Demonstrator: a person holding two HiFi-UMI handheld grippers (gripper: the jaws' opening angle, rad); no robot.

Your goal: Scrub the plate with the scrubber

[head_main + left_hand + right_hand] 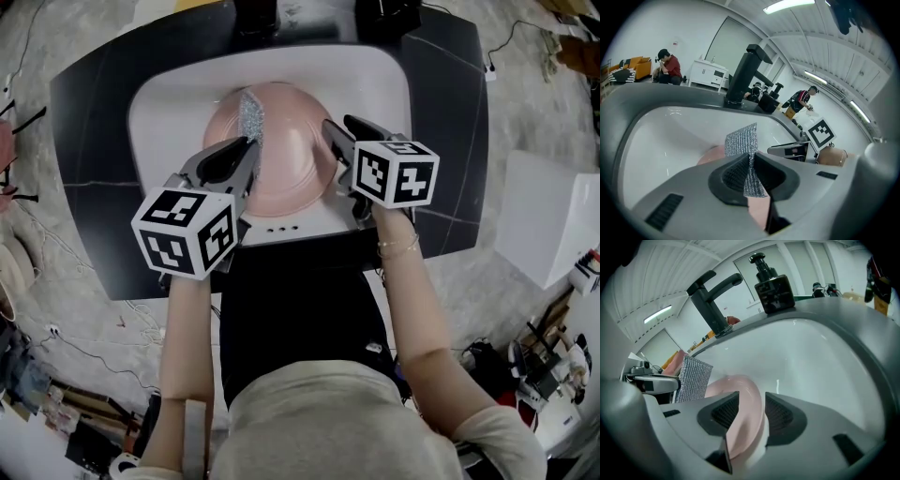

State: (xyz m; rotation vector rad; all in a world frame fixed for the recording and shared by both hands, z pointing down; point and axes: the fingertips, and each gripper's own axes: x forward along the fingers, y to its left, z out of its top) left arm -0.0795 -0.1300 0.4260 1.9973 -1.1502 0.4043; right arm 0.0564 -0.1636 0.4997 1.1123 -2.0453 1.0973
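Speckled grey floor [80, 323] — white cabinet [708, 75], strip lights [786, 5]

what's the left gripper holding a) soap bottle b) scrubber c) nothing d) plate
b: the left gripper is shut on the silver mesh scrubber, which sticks up from between its fingers.

Light: bright, even indoor light from ceiling strip lights [787, 5], which show in both gripper views.
Glare: small white highlights on the glossy sink wall [811, 362]; the scrubber [742, 139] glints silver.
Shadows: soft and faint, with no hard edges in the basin.
Distortion: heavy fisheye bending in both gripper views, with black rounded corners; the head view curves at its edges.
Focus: the nearest foreground is soft in the gripper views, the background fairly sharp.
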